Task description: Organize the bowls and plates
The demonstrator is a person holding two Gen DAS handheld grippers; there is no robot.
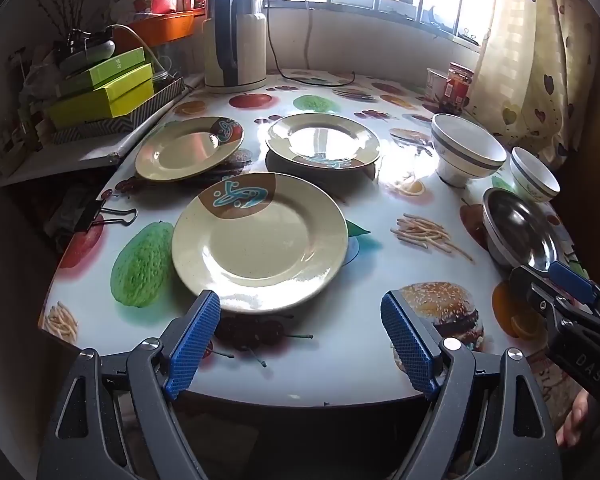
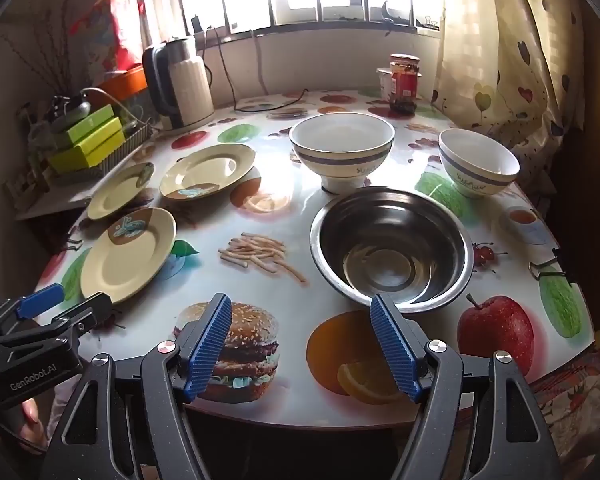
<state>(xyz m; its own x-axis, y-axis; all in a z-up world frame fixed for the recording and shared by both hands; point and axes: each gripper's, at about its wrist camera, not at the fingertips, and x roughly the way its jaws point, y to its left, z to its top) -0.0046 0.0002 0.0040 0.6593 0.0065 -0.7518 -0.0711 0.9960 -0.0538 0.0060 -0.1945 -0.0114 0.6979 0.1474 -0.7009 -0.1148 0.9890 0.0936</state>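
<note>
Nothing had been stacked yet, by the look of it: three cream plates lay apart on the left half of the worktop [image 1: 380,352], the nearest plate [image 1: 260,240] just ahead of the left claw [image 1: 300,316], the other two [image 1: 188,148] [image 1: 323,141] behind it. On the right, the steel bowl [image 2: 392,248] sat just ahead of the right claw [image 2: 302,322], with the large white bowl [image 2: 342,152] and the small white bowl [image 2: 478,164] beyond, each standing separately. Both claws hovered spread wide, holding nothing. All the gathering seemed left to do.
</note>
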